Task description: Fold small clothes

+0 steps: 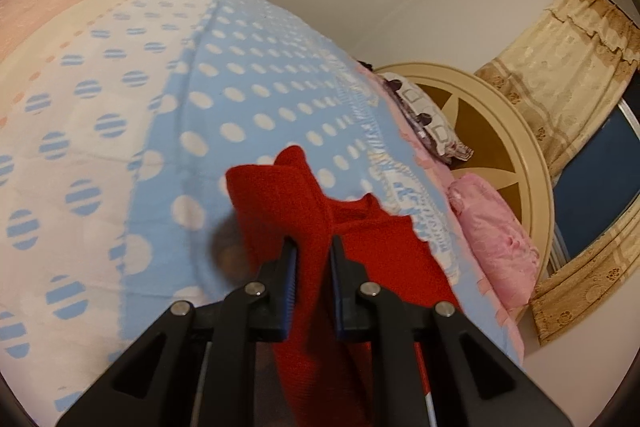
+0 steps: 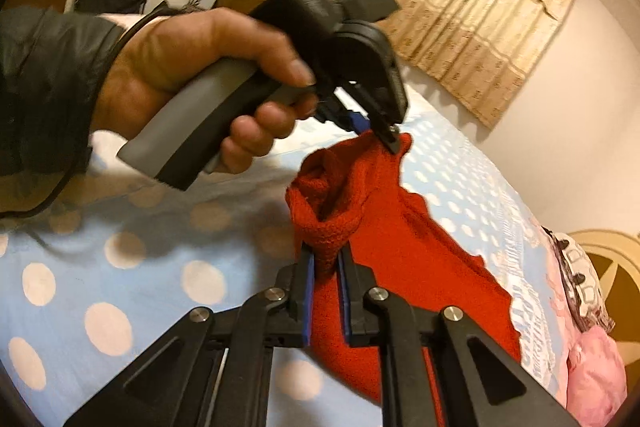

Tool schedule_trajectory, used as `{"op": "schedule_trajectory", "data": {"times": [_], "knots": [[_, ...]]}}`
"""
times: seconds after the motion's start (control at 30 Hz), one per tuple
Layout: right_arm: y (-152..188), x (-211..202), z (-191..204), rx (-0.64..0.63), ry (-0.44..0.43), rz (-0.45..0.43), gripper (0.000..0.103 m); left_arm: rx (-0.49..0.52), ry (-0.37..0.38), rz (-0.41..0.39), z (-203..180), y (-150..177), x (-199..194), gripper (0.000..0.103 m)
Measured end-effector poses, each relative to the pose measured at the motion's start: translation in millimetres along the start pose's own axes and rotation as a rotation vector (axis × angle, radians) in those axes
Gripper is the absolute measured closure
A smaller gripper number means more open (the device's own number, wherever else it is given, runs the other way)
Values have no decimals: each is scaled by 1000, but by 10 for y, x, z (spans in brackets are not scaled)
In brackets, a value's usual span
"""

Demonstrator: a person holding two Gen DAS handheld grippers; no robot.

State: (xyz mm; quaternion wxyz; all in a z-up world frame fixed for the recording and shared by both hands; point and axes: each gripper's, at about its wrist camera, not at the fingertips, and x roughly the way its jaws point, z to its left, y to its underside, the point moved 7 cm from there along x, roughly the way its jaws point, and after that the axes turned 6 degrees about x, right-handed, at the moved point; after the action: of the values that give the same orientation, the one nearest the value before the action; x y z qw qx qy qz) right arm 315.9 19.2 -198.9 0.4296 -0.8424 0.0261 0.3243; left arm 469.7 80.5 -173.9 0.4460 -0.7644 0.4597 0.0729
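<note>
Step in hand, judged: lift of one edge for the fold. Left tongs [image 2: 390, 141] clenched on red knit garment [image 2: 400, 247] at one corner; right tongs [image 2: 326, 267] clenched on a bunched corner. Garment hanging partly over spotted bed cover [image 2: 120, 307]. Next: carry both corners across together, keep edge taut, lay flat.

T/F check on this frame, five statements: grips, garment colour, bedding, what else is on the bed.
1. Both grippers are shut on the red garment. True: left gripper and right gripper each pinch its fabric.
2. The garment lies flat on the bed. False: it hangs bunched between the two grippers.
3. The bedspread is plain green. False: light blue with white dots.
4. A pink cushion lies near the headboard. True.
5. The hand holding the left gripper is gloved. False: it is bare, with a dark sleeve.
</note>
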Motion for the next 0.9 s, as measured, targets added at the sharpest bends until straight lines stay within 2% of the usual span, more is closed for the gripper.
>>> {"op": "schedule_trajectory", "data": {"times": [0.23, 0.47, 0.9], "knots": [[76, -110, -379, 68, 45, -15, 93, 38, 17, -1, -326, -109, 150, 88], [209, -202, -551, 130, 79, -19, 93, 60, 23, 8, -547, -142, 316, 88], [478, -316, -958, 231, 118, -1, 93, 137, 43, 67, -1082, -98, 758, 88]]}}
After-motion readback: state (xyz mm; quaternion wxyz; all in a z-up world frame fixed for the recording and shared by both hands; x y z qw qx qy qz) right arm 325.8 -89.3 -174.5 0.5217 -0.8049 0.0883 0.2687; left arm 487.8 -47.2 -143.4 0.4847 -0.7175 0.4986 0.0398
